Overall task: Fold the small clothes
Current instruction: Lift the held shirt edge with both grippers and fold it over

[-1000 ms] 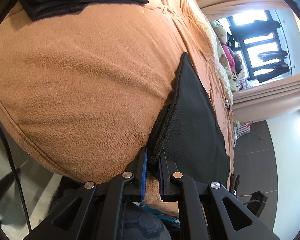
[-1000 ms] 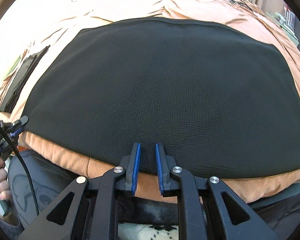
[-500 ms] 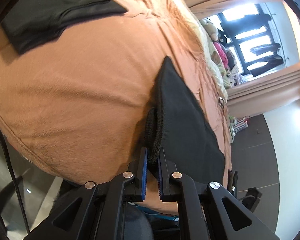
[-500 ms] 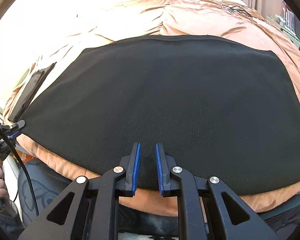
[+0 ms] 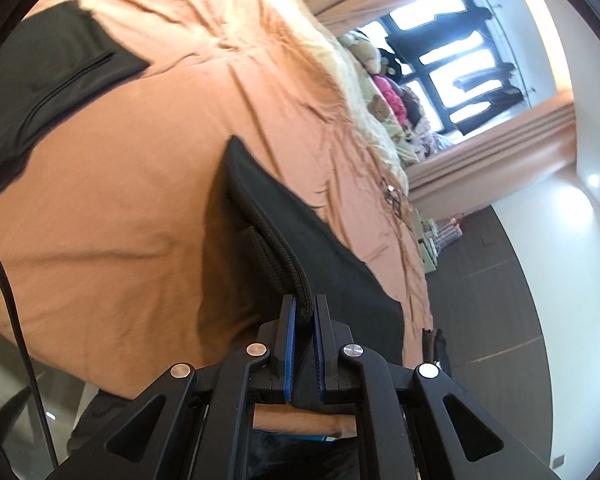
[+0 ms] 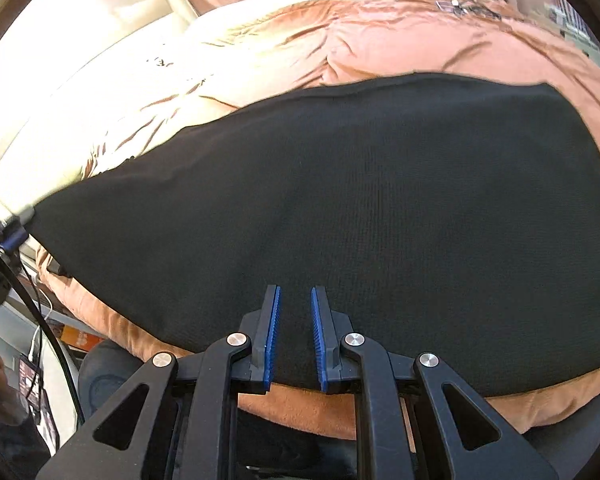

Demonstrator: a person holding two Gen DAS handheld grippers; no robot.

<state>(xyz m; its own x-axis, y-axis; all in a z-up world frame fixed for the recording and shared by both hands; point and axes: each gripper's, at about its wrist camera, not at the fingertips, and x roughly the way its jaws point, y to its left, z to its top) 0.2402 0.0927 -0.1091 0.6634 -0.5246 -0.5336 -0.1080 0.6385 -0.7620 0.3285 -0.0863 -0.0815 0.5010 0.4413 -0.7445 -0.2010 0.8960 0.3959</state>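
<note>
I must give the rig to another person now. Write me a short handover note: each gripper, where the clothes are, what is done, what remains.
Left gripper: shut on the ribbed corner of the black garment, raised off the orange blanket.
Right gripper: shut on the garment's near edge.
Clothes: the garment lies spread flat across the blanket; a second dark garment lies further away on the bed.
Done: both near corners gripped.
Left: carry the near edge over to the far edge, release, smooth, fold again.

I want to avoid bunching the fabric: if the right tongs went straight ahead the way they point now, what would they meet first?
Most likely the black knit garment itself, which fills the view ahead of the right tongs; depth is uncertain.
</note>
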